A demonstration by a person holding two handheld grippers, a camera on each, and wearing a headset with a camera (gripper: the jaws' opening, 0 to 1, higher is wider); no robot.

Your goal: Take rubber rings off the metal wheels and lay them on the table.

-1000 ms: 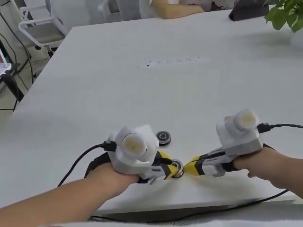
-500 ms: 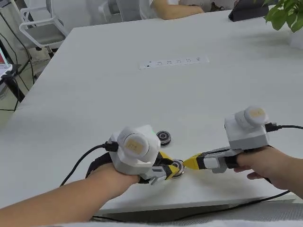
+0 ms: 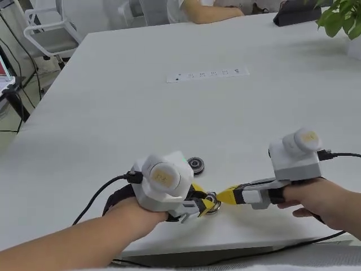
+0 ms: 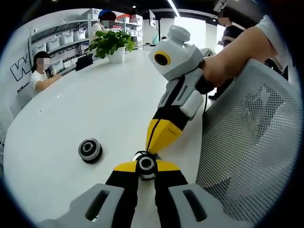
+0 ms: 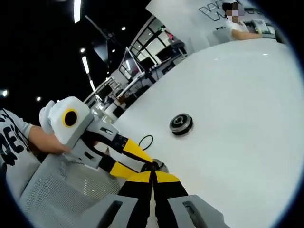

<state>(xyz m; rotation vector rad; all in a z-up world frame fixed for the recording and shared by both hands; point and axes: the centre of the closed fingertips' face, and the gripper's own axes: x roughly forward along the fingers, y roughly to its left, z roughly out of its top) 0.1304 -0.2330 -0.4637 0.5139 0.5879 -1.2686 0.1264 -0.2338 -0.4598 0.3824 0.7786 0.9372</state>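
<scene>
One wheel (image 4: 146, 164) in left claw (image 4: 145, 168), right gripper view: right claw (image 5: 153, 172) closed

An open-plan office or meeting area. A long white surface (image 3: 169, 113) has a socket strip (image 3: 207, 74) set into it, with wheeled office chairs (image 3: 48, 31) and a mesh-backed chair (image 4: 256, 137) around it. There is a potted plant (image 4: 110, 43), shelves of boxes (image 4: 57, 42), large wall lettering (image 4: 19, 71), ceiling strip lights (image 5: 77, 9) and a seated person (image 4: 40, 76).
</scene>
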